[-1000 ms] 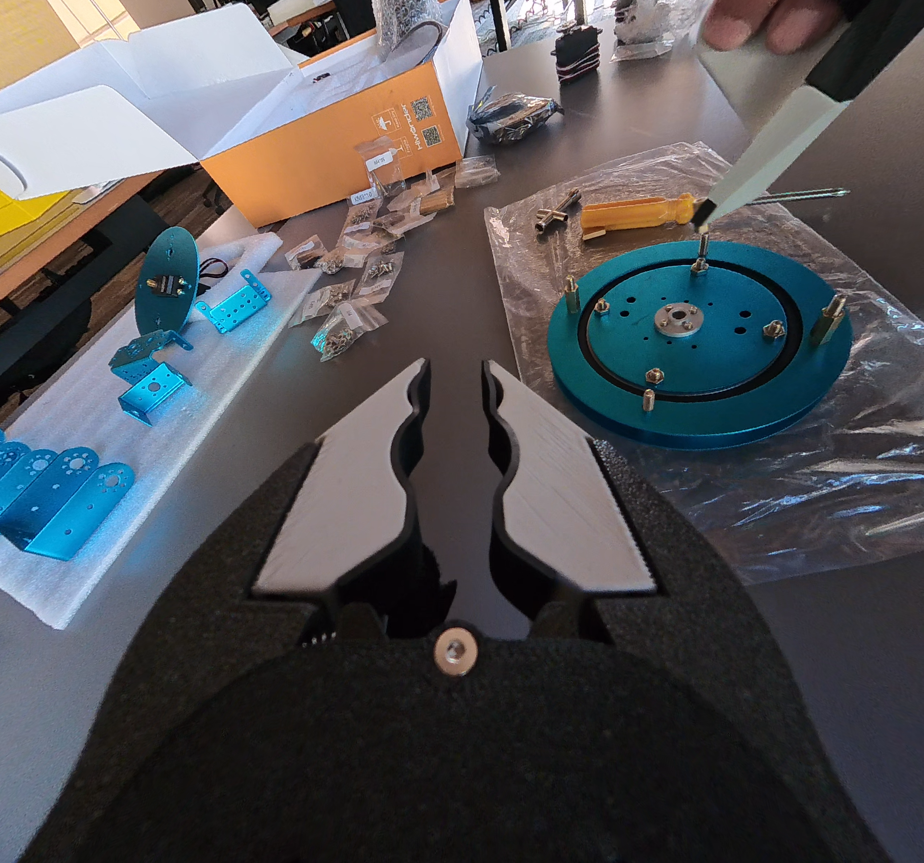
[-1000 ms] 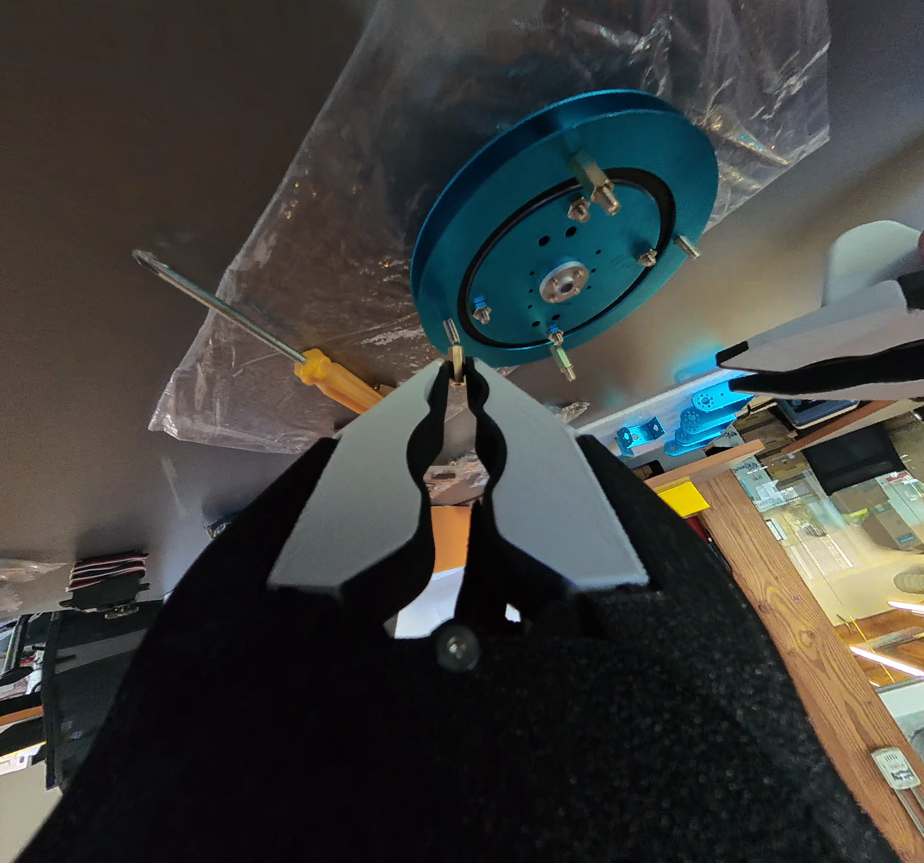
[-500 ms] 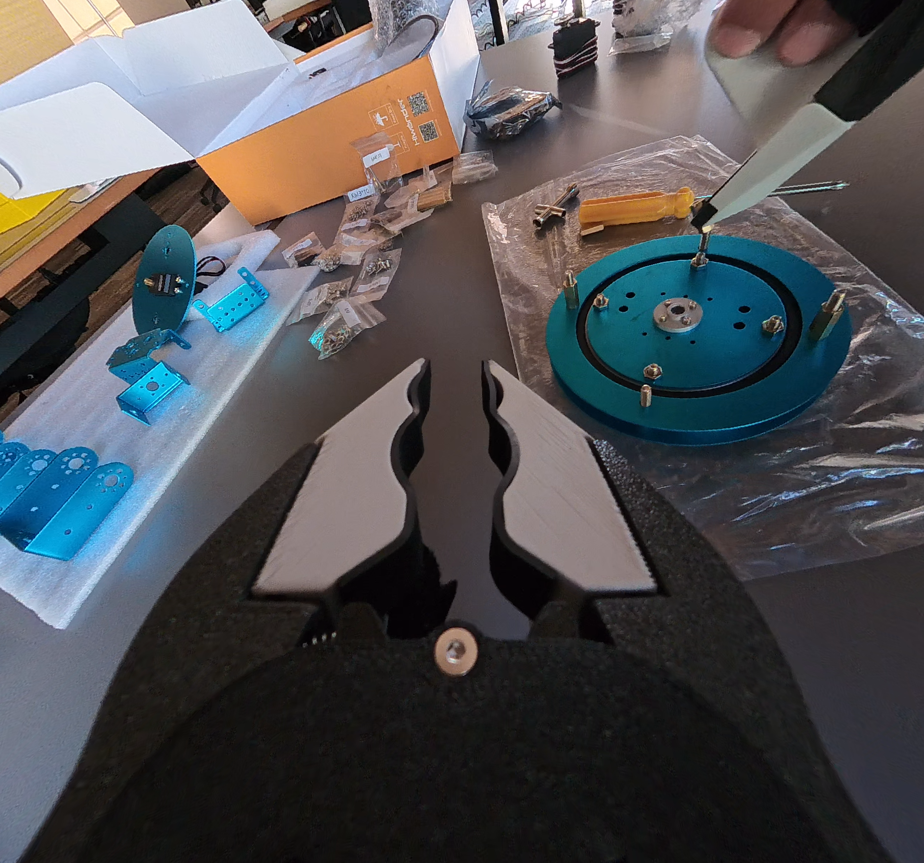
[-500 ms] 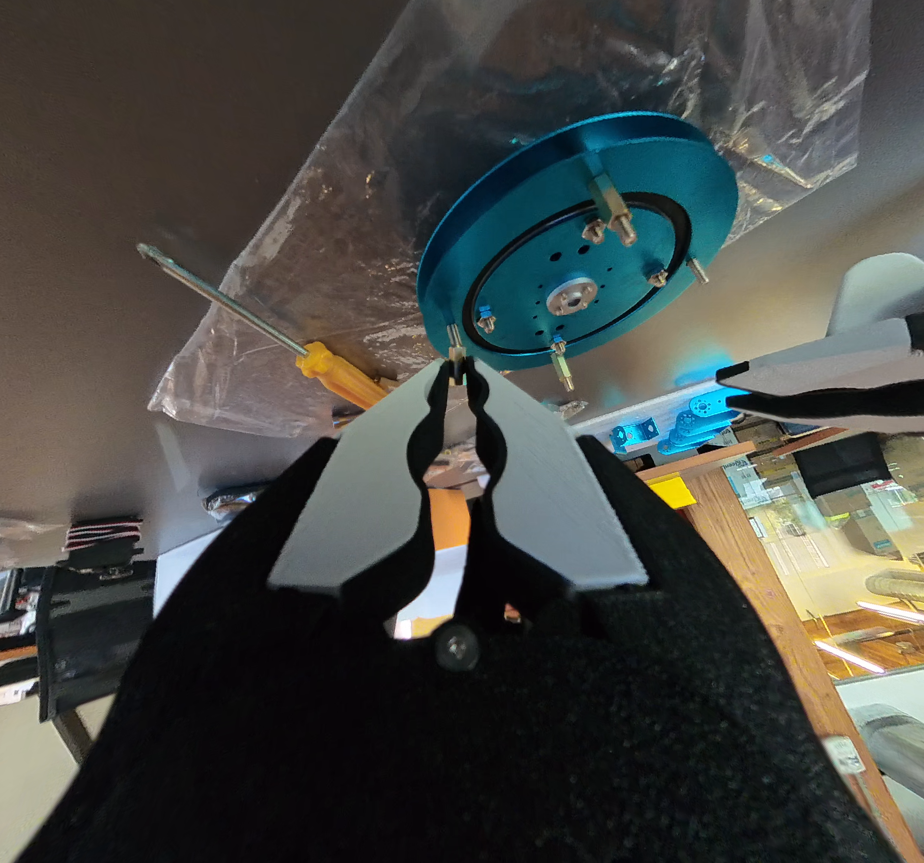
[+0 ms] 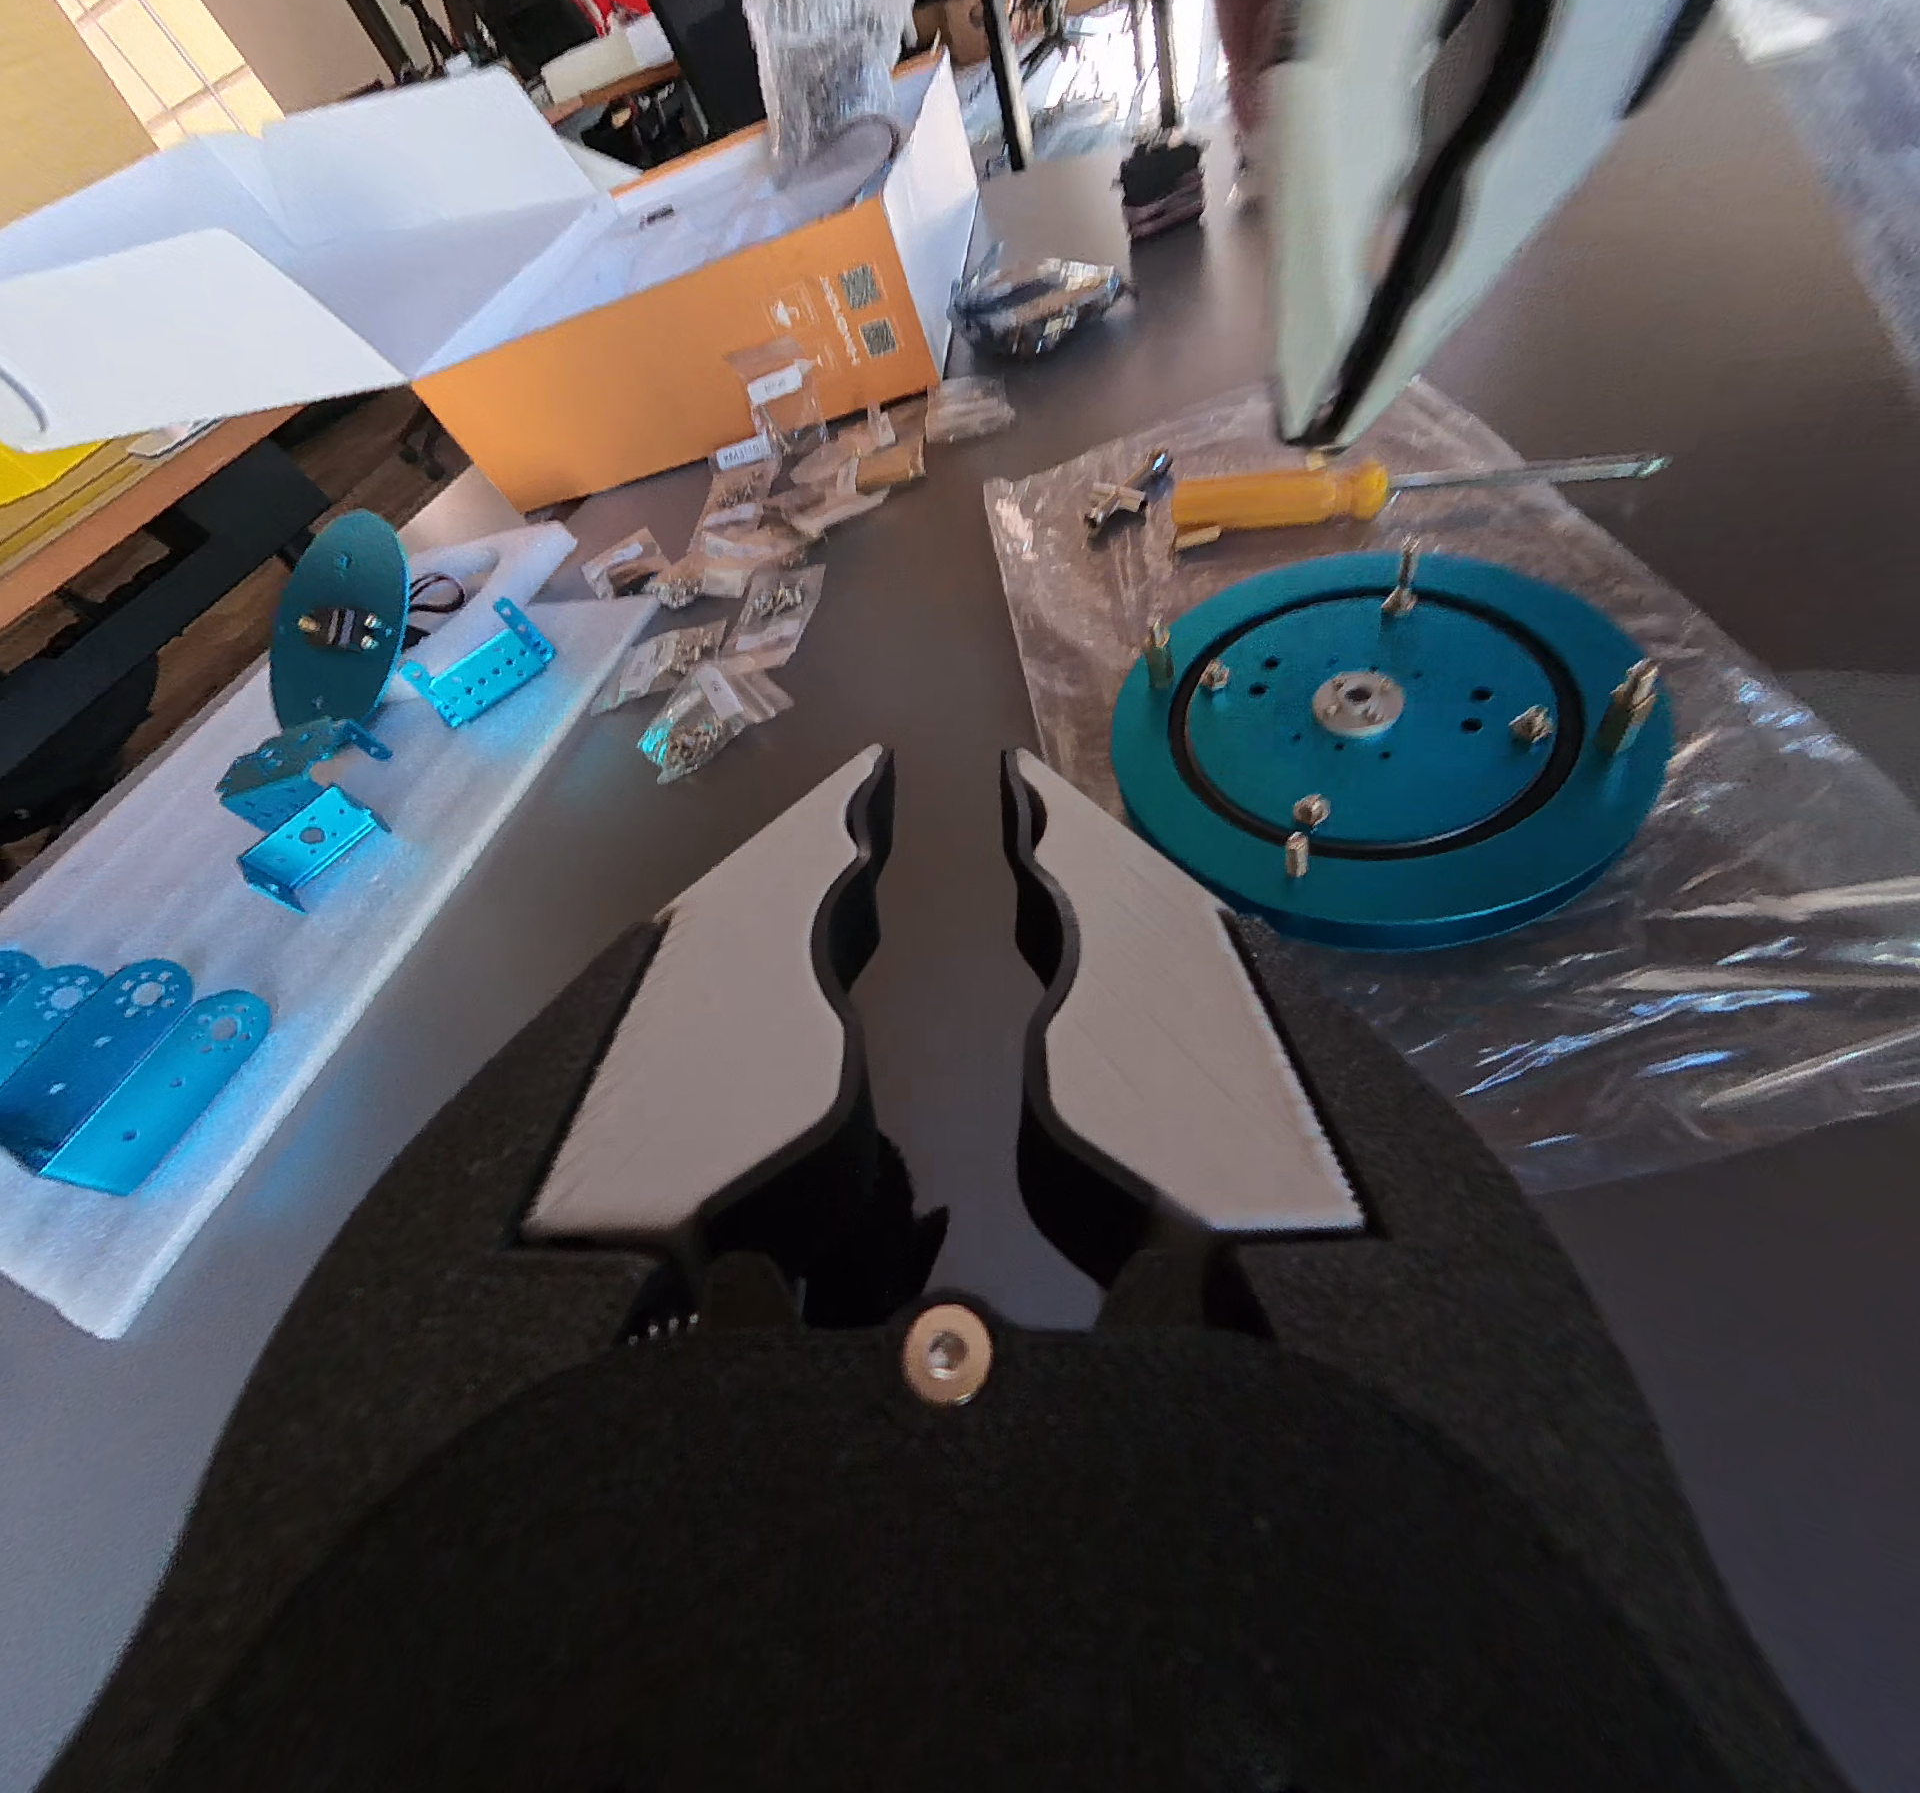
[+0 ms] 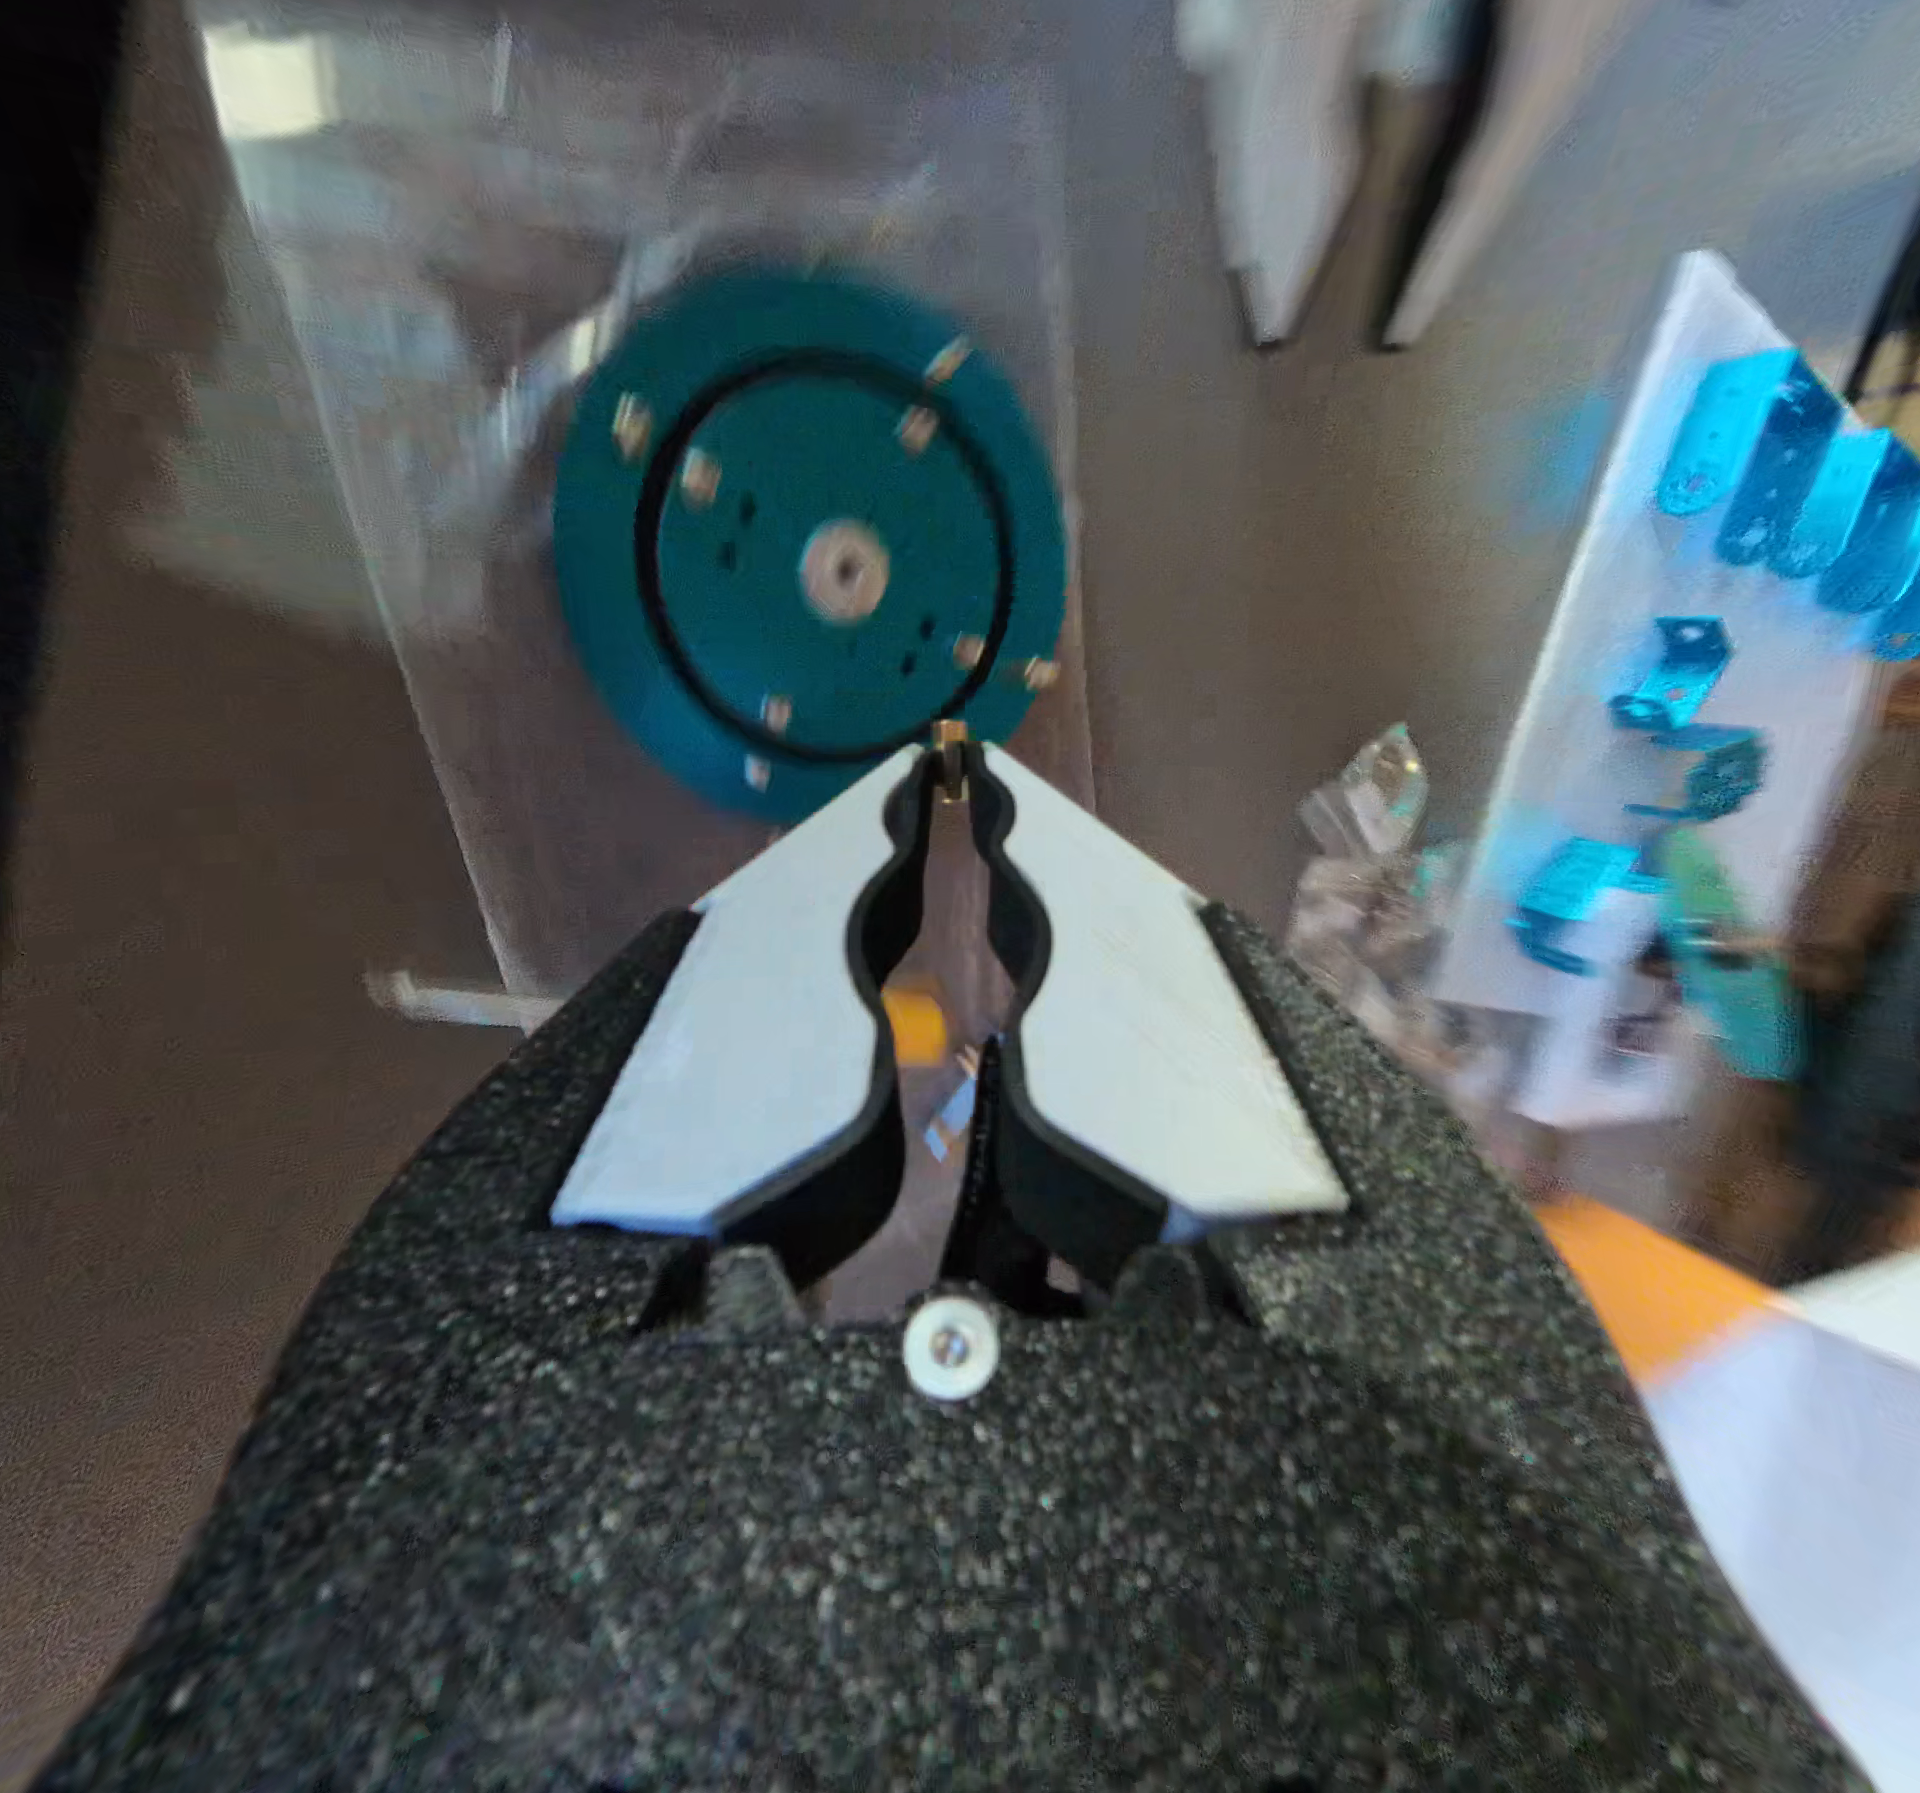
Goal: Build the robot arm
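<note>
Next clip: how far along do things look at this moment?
Looks done: several standoffs stand upright on the blue disc. In hand: the right claw is shut on a small brass standoff, held up and not touching the disc; the left claw is open and empty. Left: blue brackets on the white foam and hardware bags lie loose.

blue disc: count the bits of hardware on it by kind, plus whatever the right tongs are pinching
upright posts near the rim: 4
nuts on the inner plate: 4
silver centre hub: 1
brass standoff pinched in the right tongs, off the blue disc: 1
total: 10
</note>
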